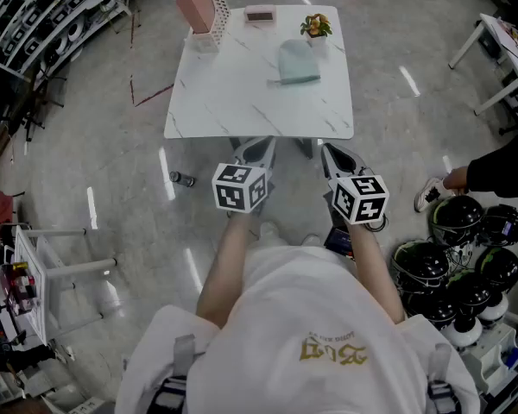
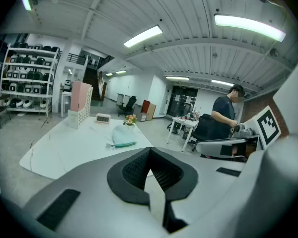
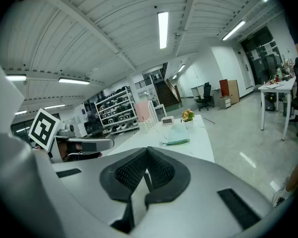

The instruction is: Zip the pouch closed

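Note:
A pale teal pouch (image 1: 298, 62) lies flat on the white marble table (image 1: 233, 102), toward its far right; it also shows as the pouch (image 2: 123, 137) in the left gripper view and the pouch (image 3: 177, 135) in the right gripper view. Both grippers hang in the air short of the table's near edge, well apart from the pouch. My left gripper (image 1: 253, 149) is shut with nothing between its jaws, and so is my right gripper (image 1: 335, 158). The left gripper (image 2: 150, 168) and the right gripper (image 3: 146, 172) show their black pads closed together.
On the table's far side stand a pink file holder (image 1: 198, 5), a small clock (image 1: 260, 15) and a little potted flower (image 1: 315, 28). Black helmets (image 1: 466, 257) lie on the floor at right, beside a standing person (image 1: 501, 172). White racks (image 1: 47, 270) stand at left.

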Demonstrator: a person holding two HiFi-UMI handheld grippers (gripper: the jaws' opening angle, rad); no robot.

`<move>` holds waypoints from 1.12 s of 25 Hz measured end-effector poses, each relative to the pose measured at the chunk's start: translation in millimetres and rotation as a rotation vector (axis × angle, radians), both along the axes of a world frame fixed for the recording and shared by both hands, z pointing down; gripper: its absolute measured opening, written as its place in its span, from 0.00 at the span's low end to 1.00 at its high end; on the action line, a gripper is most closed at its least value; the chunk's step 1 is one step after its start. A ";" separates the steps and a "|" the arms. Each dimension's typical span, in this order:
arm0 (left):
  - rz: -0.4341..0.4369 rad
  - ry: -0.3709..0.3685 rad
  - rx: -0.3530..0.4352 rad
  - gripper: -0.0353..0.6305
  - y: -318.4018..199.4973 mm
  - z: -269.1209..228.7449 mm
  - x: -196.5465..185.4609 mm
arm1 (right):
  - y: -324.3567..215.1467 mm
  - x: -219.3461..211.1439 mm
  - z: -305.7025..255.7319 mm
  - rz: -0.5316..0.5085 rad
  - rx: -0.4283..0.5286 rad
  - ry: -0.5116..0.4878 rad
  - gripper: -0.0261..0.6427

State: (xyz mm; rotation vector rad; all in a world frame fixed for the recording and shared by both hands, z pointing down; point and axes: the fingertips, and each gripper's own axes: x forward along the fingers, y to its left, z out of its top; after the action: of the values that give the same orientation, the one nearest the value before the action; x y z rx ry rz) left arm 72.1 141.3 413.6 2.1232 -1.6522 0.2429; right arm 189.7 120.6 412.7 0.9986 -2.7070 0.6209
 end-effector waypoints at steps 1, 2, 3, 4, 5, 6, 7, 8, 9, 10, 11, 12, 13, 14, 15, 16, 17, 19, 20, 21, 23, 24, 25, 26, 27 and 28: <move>-0.007 0.003 0.002 0.08 3.3 -0.5 1.0 | 2.3 1.3 -1.4 -0.004 0.006 0.001 0.06; -0.015 0.005 0.004 0.08 6.4 -1.1 1.9 | 4.7 2.4 -2.9 -0.009 0.013 0.002 0.06; -0.022 0.006 0.007 0.08 9.2 -1.7 2.7 | 7.0 3.3 -4.3 -0.016 0.020 0.003 0.06; -0.029 0.005 0.011 0.08 11.7 -2.4 3.6 | 9.3 4.0 -5.6 -0.023 0.027 0.005 0.06; -0.036 0.004 0.016 0.08 13.8 -3.1 4.4 | 11.4 4.8 -6.7 -0.030 0.034 0.006 0.06; -0.041 0.003 0.021 0.08 15.5 -4.0 5.5 | 13.0 5.7 -7.5 -0.035 0.041 0.007 0.06; -0.043 0.002 0.025 0.08 16.5 -5.1 6.7 | 14.0 6.9 -8.3 -0.039 0.046 0.008 0.06; -0.045 0.000 0.029 0.08 17.0 -6.3 8.1 | 14.5 8.3 -9.0 -0.040 0.049 0.007 0.06; -0.046 -0.001 0.032 0.08 17.2 -7.6 9.5 | 14.7 9.9 -9.9 -0.041 0.053 0.007 0.06; -0.048 -0.002 0.034 0.08 17.4 -8.8 10.8 | 15.0 11.4 -10.8 -0.042 0.056 0.007 0.06; -0.051 -0.002 0.036 0.08 17.9 -9.8 11.8 | 15.5 12.5 -11.8 -0.044 0.061 0.007 0.06; -0.054 0.000 0.037 0.08 18.7 -10.5 12.7 | 16.3 13.3 -12.5 -0.047 0.064 0.008 0.06; -0.057 0.002 0.036 0.08 19.7 -10.6 13.4 | 17.1 13.9 -12.7 -0.049 0.065 0.008 0.06; -0.061 0.003 0.035 0.08 20.8 -10.0 13.9 | 17.9 14.5 -12.3 -0.048 0.063 0.008 0.06; -0.066 0.004 0.034 0.08 21.8 -9.0 13.9 | 18.4 15.2 -11.4 -0.044 0.058 0.006 0.06; -0.073 0.004 0.035 0.08 22.5 -8.0 13.2 | 18.3 16.1 -10.3 -0.036 0.054 0.001 0.06; -0.083 0.007 0.038 0.08 22.9 -7.2 11.8 | 17.7 17.1 -9.8 -0.026 0.053 -0.007 0.06; -0.105 0.037 0.052 0.11 23.5 -7.0 7.9 | 16.3 19.8 -13.2 -0.004 0.071 -0.036 0.06; -0.112 0.065 0.056 0.27 23.7 -6.9 6.5 | 15.9 20.9 -16.6 0.004 0.086 -0.054 0.07; -0.116 0.093 0.057 0.39 24.2 -6.9 5.2 | 15.7 20.9 -19.6 0.008 0.096 -0.069 0.14; -0.125 0.122 0.060 0.41 25.7 -7.4 1.3 | 14.9 17.9 -21.1 0.008 0.097 -0.076 0.23; -0.128 0.122 0.060 0.41 26.4 -7.4 -0.7 | 14.3 15.9 -20.2 0.008 0.093 -0.072 0.23; -0.129 0.118 0.056 0.41 26.8 -6.9 -2.3 | 13.7 14.1 -18.9 0.009 0.088 -0.067 0.23; -0.128 0.111 0.051 0.40 26.6 -6.0 -4.0 | 13.0 12.3 -17.4 0.010 0.083 -0.065 0.23; -0.125 0.106 0.047 0.40 25.4 -5.3 -6.1 | 12.0 10.1 -15.8 0.012 0.077 -0.064 0.23; -0.122 0.107 0.046 0.39 23.1 -4.8 -8.7 | 10.2 7.7 -14.0 0.014 0.072 -0.065 0.23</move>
State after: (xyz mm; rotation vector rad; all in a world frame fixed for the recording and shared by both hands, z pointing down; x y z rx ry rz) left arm 63.5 164.3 408.7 2.0213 -1.7323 0.0535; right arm 197.4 130.8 398.7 1.0322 -2.7991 0.5719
